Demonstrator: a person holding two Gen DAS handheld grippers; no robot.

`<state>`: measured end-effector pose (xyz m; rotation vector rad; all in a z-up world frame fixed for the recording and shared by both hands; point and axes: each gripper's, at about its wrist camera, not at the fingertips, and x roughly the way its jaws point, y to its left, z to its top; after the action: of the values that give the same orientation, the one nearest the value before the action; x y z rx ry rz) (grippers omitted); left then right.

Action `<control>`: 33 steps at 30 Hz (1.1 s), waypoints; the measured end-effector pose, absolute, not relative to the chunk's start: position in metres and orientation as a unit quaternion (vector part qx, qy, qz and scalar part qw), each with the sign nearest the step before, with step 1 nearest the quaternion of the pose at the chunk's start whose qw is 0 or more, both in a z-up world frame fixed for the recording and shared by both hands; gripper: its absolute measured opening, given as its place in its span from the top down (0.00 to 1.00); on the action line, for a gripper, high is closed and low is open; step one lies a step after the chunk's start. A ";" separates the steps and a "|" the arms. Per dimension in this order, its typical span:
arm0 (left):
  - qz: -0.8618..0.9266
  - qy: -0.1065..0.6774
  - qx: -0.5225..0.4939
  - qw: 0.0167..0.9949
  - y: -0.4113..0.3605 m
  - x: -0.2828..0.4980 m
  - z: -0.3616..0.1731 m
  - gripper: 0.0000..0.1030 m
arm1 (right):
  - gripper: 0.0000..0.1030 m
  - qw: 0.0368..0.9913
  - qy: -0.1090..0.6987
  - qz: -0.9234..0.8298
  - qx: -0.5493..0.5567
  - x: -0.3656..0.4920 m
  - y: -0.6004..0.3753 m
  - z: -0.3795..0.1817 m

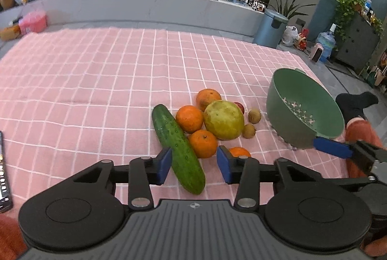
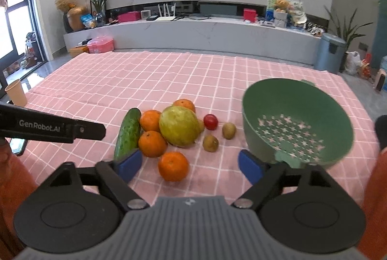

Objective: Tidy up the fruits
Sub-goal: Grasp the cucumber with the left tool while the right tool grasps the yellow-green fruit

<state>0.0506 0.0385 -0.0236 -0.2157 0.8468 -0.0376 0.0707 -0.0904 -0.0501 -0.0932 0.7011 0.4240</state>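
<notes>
1. Colander: green plastic, perforated, tilted on the pink checked cloth at the right of the pile; empty. Probably light and stiff, likely to slide or tip if nudged. Take by the rim tab near the right tool, whose fingers are spread wide with nothing between them.
2. Pale green-yellow round fruit: centre of the pile, touching several oranges. Looks heaviest; too broad for a narrow pinch, needs full spread across its middle.
3. Cucumber: left edge of the pile, lying diagonally. Firm, waxy skin, could slip or pivot; grip at mid-length. Left tool is spread, straddling its near end, not pinching.
4. Oranges, four: nearest one lies apart from the rest. Firm, dimpled skin, rolls easily; grip across the widest part.
5. Red fruit: smooth, possibly soft; light pressure.
6. Two brown fruits: small, between pile and colander; prone to rolling.
</notes>
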 end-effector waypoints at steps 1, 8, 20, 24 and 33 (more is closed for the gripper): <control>-0.018 0.416 -0.113 0.902 0.042 0.056 -0.026 0.51 | 0.30 0.915 0.343 0.210 -0.046 0.077 -0.088 -0.052; 0.005 0.456 -0.169 0.874 0.063 0.094 -0.053 0.51 | 0.34 0.898 0.366 0.242 -0.038 0.122 -0.073 -0.070; 0.019 0.473 -0.240 0.847 0.086 0.129 -0.085 0.43 | 0.33 0.880 0.385 0.277 -0.011 0.172 -0.056 -0.097; 0.014 0.472 -0.254 0.844 0.091 0.131 -0.092 0.46 | 0.33 0.877 0.389 0.281 -0.012 0.181 -0.053 -0.107; 0.016 0.463 -0.252 0.849 0.089 0.128 -0.093 0.57 | 0.40 0.874 0.394 0.284 -0.006 0.184 -0.051 -0.116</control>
<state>0.1275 0.0890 -0.0932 -0.5313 0.9762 0.0330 0.1840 -0.0512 -0.1163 -0.0126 0.8235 0.5937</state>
